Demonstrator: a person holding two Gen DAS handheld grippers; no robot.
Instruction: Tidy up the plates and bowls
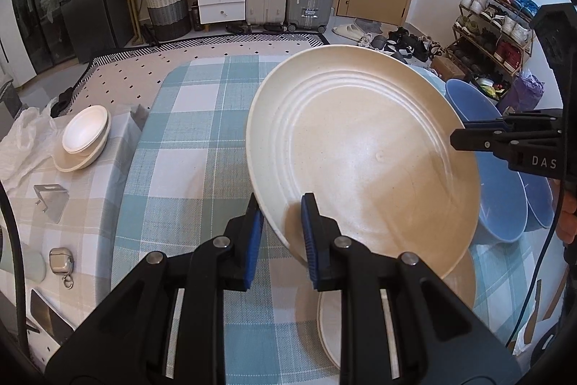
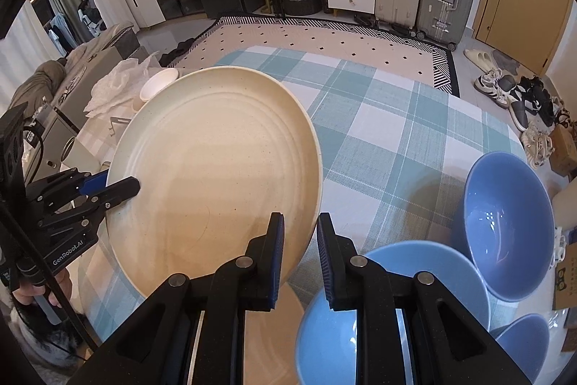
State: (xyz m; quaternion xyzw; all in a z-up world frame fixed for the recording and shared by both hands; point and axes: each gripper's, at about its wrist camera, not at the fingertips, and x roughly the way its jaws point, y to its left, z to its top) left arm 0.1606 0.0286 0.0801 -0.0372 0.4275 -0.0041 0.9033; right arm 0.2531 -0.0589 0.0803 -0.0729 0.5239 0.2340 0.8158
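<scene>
- The large cream plate (image 1: pixel 360 154) is in the air above the counter (image 1: pixel 202 139), tilted, with one tool on each of two opposite rim edges.
- The left tool (image 1: pixel 279 233) is closed down on the near-left rim of the plate, one blue pad under the rim and one on the upper face.
- The right tool (image 2: pixel 299 255) is likewise clamped on the plate's right rim, the rim running between its two pads.
- Under the raised plate a second cream plate (image 1: pixel 330 323) lies flat on the checked cloth.
- Open room: the far and middle stretch of the teal-checked cloth is bare between the plate and the counter's far edge.
- The blue bowls (image 2: pixel 505 222) crowd the right side, near the plate's right rim; one stands tilted, another sits just beside the right tool.
- The left wrist view alone shows the small white bowls (image 1: pixel 86 134) stacked on a plate at the counter's left, well apart, plus a metal stand (image 1: pixel 52 201) and an earbud case (image 1: pixel 61 260).
- The right wrist view alone shows the bowls' insides and a hand (image 2: pixel 39 291) gripping the left tool's handle.
</scene>
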